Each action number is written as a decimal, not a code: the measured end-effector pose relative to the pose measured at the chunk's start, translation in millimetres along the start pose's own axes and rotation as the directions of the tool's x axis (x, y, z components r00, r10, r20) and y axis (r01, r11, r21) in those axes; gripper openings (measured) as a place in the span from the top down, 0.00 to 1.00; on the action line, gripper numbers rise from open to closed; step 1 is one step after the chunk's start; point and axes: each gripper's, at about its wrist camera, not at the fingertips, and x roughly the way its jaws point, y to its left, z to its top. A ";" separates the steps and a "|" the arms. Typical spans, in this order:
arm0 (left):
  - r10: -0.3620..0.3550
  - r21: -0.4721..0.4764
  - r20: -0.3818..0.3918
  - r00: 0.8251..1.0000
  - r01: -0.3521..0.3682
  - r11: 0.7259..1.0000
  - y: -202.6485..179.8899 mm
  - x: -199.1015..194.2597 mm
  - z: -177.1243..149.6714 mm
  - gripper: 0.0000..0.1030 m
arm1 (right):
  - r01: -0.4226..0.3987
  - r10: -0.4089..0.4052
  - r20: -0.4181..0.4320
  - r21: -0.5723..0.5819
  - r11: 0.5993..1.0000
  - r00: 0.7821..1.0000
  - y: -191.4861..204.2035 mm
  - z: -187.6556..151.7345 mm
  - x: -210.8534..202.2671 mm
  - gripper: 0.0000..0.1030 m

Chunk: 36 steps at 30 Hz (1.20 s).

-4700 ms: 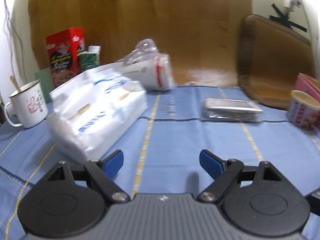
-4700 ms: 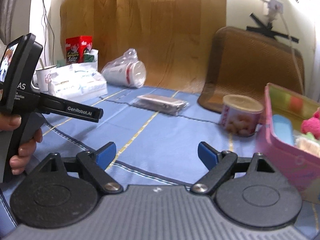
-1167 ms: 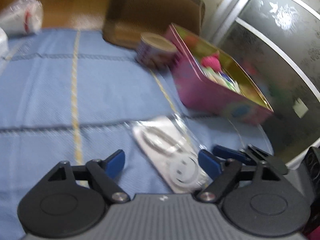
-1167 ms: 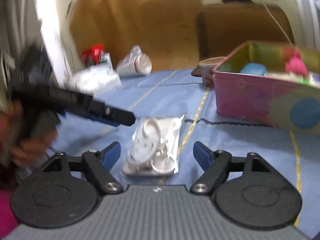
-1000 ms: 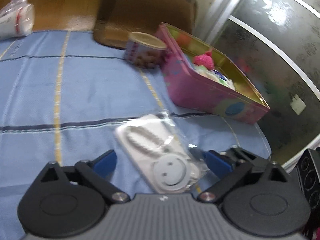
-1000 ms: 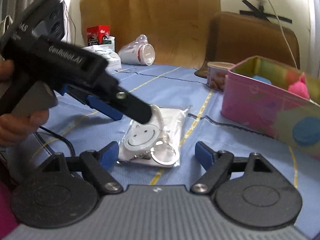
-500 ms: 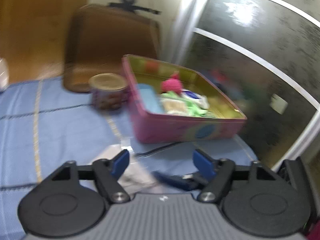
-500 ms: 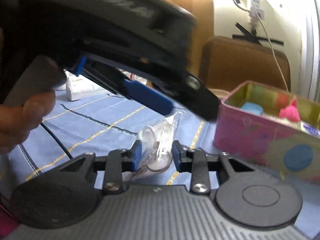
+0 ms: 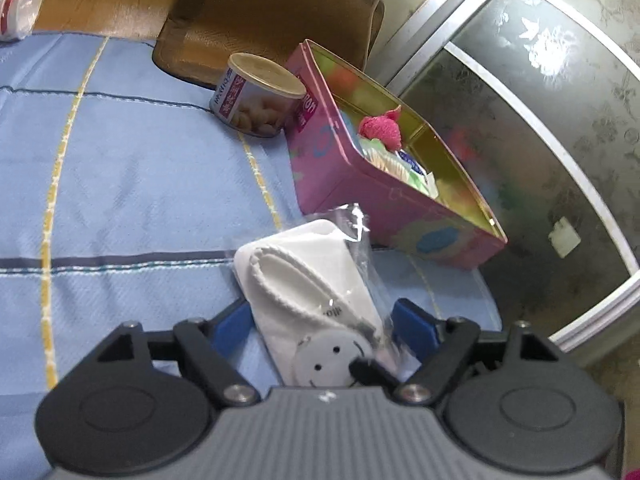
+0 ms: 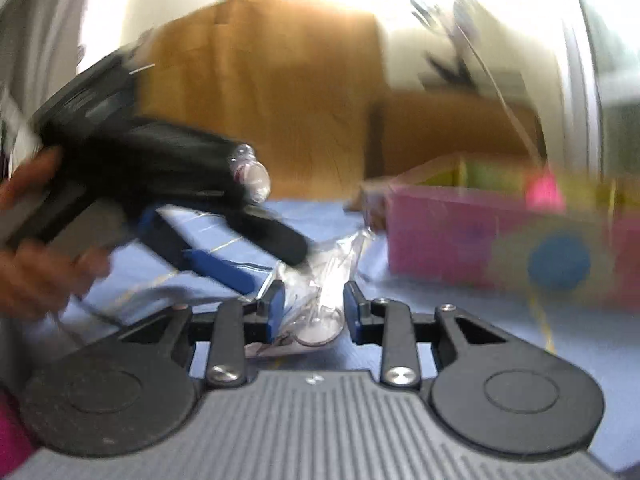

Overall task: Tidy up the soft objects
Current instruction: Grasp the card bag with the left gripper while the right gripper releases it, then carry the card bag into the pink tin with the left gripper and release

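- My right gripper (image 10: 314, 312) has just closed onto the clear packet (image 9: 308, 292), lifting it off the blue cloth (image 9: 132, 184) just short of the pink tin (image 9: 384, 204).
- My left gripper (image 9: 324, 324) has narrowed and straddles the packet; I can't tell if its pads press.
- Next, I reckon, the packet goes into the tin.

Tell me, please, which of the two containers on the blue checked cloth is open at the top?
The pink rectangular tin: it has no lid, and a pink fluffy toy shows inside. The round printed can beside it has its lid on.
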 end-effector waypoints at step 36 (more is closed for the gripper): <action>0.156 0.296 0.145 0.977 -0.194 0.935 -112.4 102.6 109.4 0.11 | 0.453 -0.471 -0.028 0.328 0.829 0.882 -157.5 36.0 24.7 0.55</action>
